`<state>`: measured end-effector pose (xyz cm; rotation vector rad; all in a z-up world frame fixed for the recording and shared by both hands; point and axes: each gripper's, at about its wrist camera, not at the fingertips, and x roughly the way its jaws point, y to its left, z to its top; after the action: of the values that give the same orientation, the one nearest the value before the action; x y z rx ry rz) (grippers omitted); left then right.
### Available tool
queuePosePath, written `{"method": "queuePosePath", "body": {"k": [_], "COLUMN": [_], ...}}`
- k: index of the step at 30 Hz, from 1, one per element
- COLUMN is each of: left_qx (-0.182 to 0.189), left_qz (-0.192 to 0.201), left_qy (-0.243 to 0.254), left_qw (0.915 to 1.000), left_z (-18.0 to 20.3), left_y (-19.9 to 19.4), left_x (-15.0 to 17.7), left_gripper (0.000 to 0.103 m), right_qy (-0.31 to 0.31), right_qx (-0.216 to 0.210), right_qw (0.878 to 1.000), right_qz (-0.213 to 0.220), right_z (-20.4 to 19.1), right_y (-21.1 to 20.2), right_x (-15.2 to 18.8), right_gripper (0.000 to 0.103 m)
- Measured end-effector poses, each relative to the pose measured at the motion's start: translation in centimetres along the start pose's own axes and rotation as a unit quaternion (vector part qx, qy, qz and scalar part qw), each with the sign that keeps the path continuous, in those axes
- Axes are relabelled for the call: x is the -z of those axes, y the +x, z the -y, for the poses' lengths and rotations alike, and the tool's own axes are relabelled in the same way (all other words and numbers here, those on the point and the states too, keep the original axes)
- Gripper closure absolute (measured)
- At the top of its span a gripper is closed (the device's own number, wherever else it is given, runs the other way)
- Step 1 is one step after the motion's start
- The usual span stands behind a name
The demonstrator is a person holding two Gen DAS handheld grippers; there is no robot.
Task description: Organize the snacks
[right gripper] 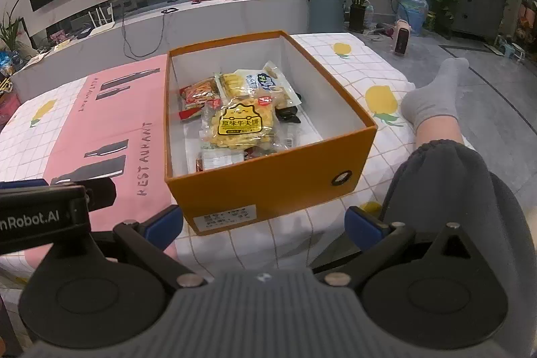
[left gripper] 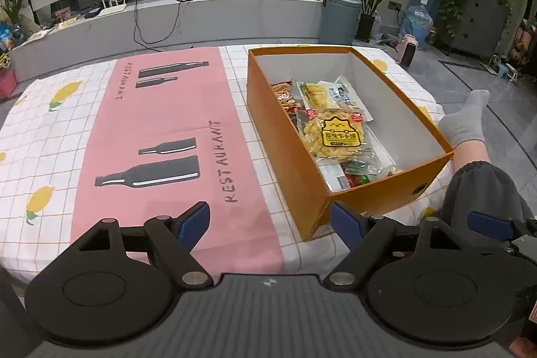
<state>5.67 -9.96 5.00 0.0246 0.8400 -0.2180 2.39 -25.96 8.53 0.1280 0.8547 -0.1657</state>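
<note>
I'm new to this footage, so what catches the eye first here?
An open orange box on the tablecloth, holding snack bags topped by a yellow cat-label packet. Left of it lies a pink mat printed with bottles. Both grippers, left and right, are open and empty.

The person wears dark grey cuffed trousers (right gripper: 446,190) and a light grey sock (right gripper: 436,96).

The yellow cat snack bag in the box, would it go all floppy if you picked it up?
Probably floppy: the yellow cat snack bag is thin clear plastic, crinkled at its edges. Likely light, since it lies on top of other packets in the orange box. The pieces inside look crisp, so a hard squeeze might crush them.
</note>
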Motion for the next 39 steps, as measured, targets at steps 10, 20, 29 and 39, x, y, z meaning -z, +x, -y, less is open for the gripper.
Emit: {"method": "queuePosePath", "body": {"k": [10,20,29,39], "left_qx": [-0.049,-0.067,-0.083,-0.102], "left_qz": [0.007,0.013,0.014,0.013], "left_qy": [-0.004,-0.017,-0.027,-0.040], "left_qw": [0.9987,0.9975,0.9961,0.9939], "left_z": [-0.5,-1.3,-1.9,-3.3], "left_y": [-0.4,-0.9,-1.0,-1.2], "left_x": [0.3,0.5,0.7,1.1], "left_gripper": [0.008,0.009,0.009,0.009], "right_qy": [-0.028,-0.064,-0.078,-0.099], "right_qx": [-0.007,-0.028,-0.025,-0.032], "right_qw": [1.000,0.997,0.996,0.994], "right_qz": [0.006,0.019,0.019,0.020], "right_z": [-1.8,-5.1,-6.2,-7.8], "right_y": [0.5,0.1,0.0,0.0], "right_x": [0.0,-0.2,0.1,0.4], "right_gripper": [0.003,0.003,0.003,0.003]}}
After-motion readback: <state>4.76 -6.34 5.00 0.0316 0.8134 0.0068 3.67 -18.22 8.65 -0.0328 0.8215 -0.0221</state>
